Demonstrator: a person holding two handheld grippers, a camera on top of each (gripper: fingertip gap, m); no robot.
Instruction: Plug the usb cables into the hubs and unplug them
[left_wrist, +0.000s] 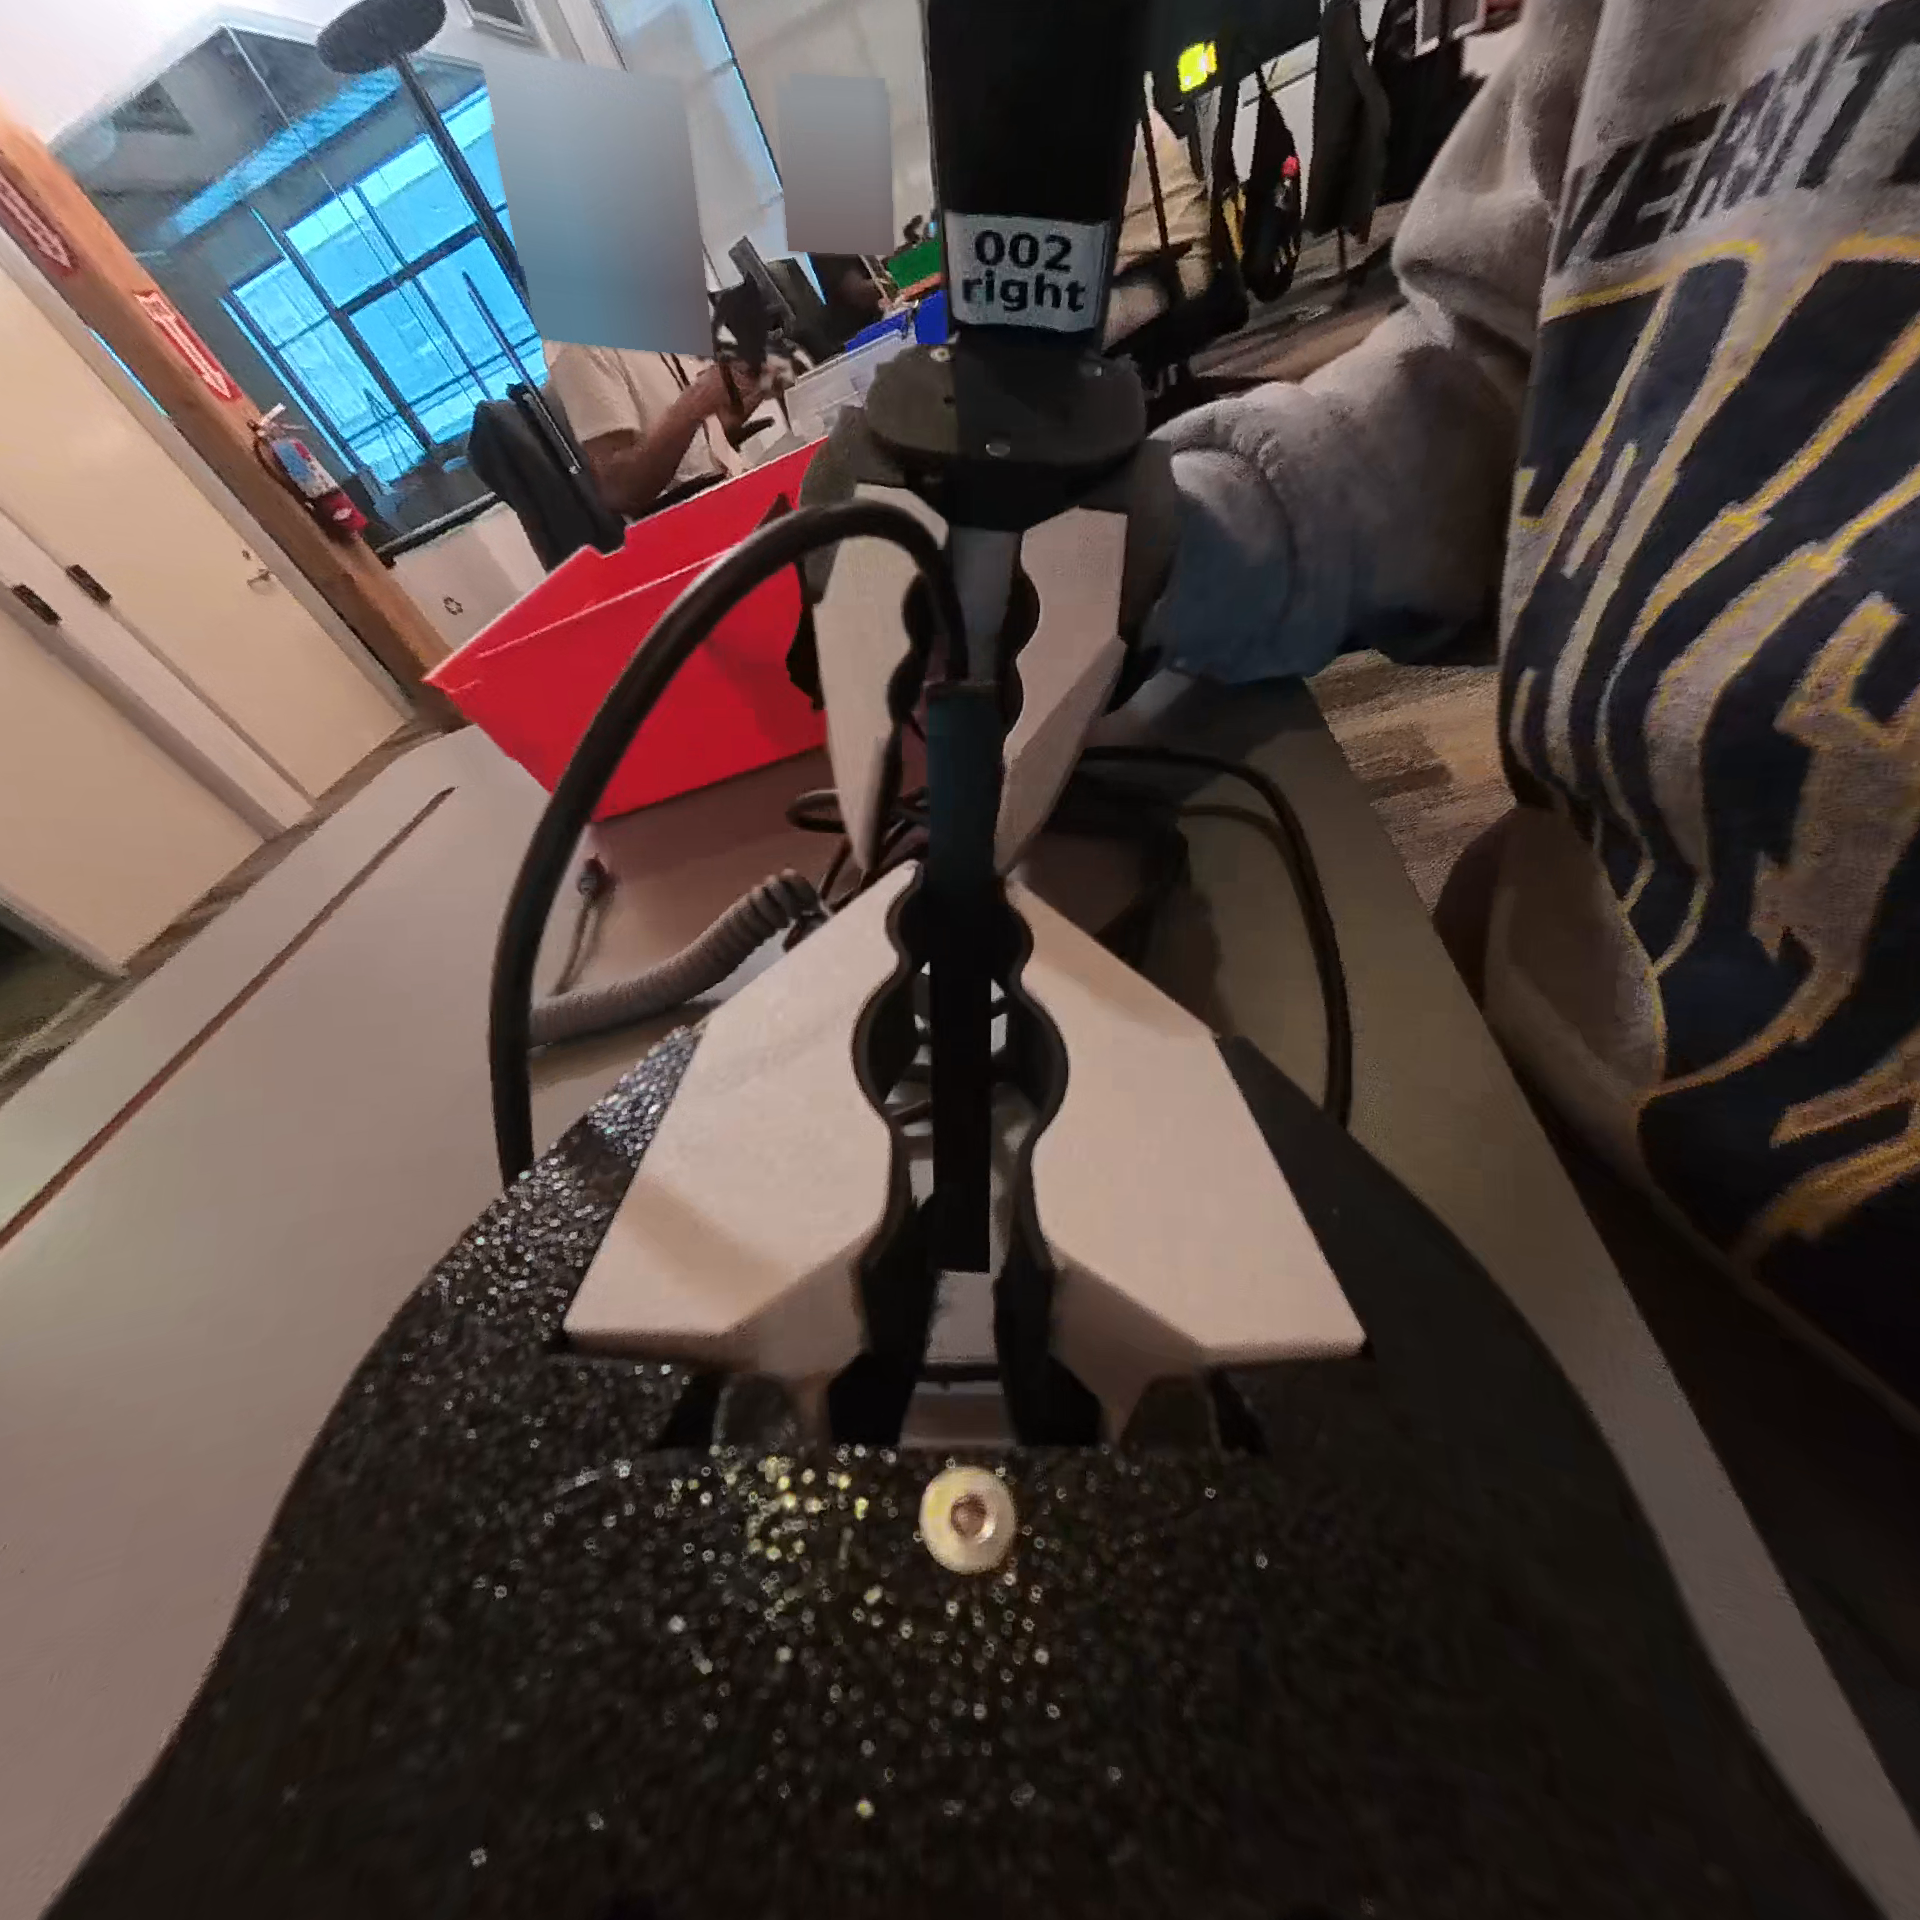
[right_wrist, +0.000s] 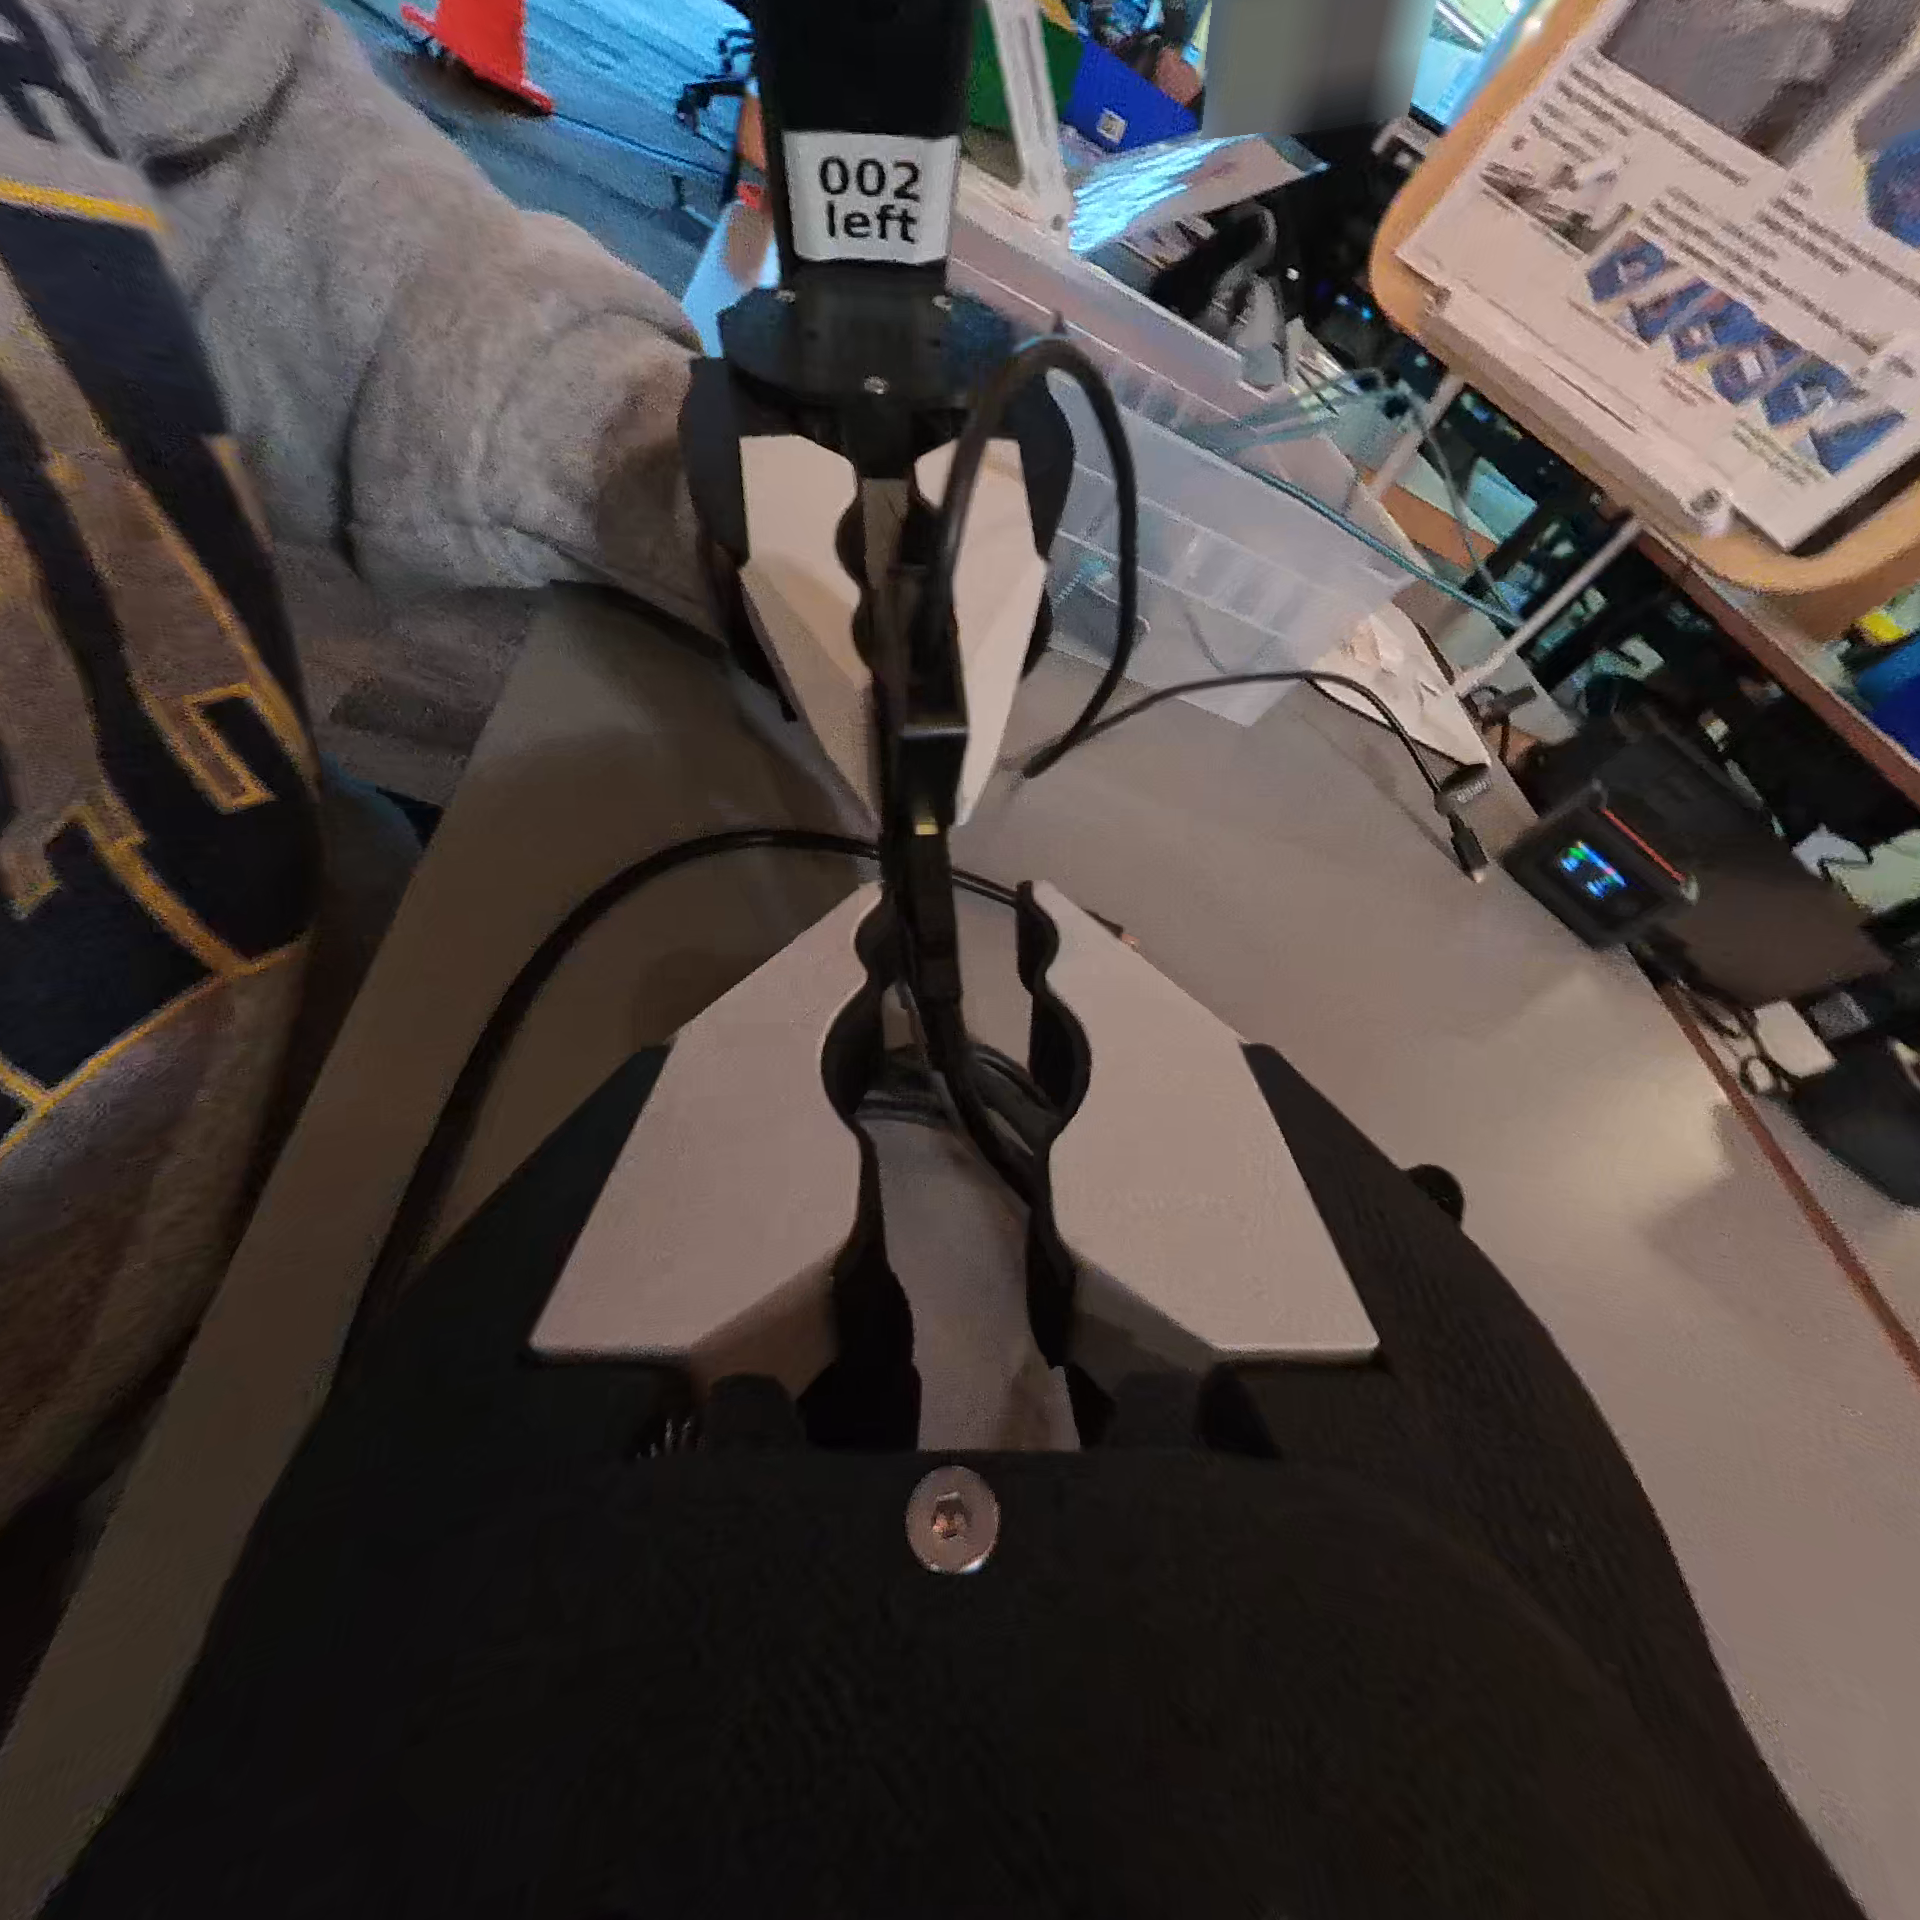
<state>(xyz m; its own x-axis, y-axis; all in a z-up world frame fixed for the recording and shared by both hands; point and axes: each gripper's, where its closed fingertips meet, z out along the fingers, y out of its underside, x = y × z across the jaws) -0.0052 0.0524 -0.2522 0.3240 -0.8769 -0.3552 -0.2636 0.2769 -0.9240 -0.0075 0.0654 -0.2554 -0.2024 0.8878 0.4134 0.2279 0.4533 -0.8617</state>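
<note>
Claws meet nose to nose above the desk. Your left claw is clamped on the slim dark hub; your right claw looks closed on the usb cable at its plug, though its far finger stands slightly off. Plug and hub sit in line, seemingly mated. Pull or push off-axis and the connector could bind or bend; a loose grip lets the plug slip.

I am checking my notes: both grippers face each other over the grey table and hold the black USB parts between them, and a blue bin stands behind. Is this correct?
Not quite: the bin is red, as the left wrist view shows. The rest holds: left gripper, right gripper, grey table.
</note>
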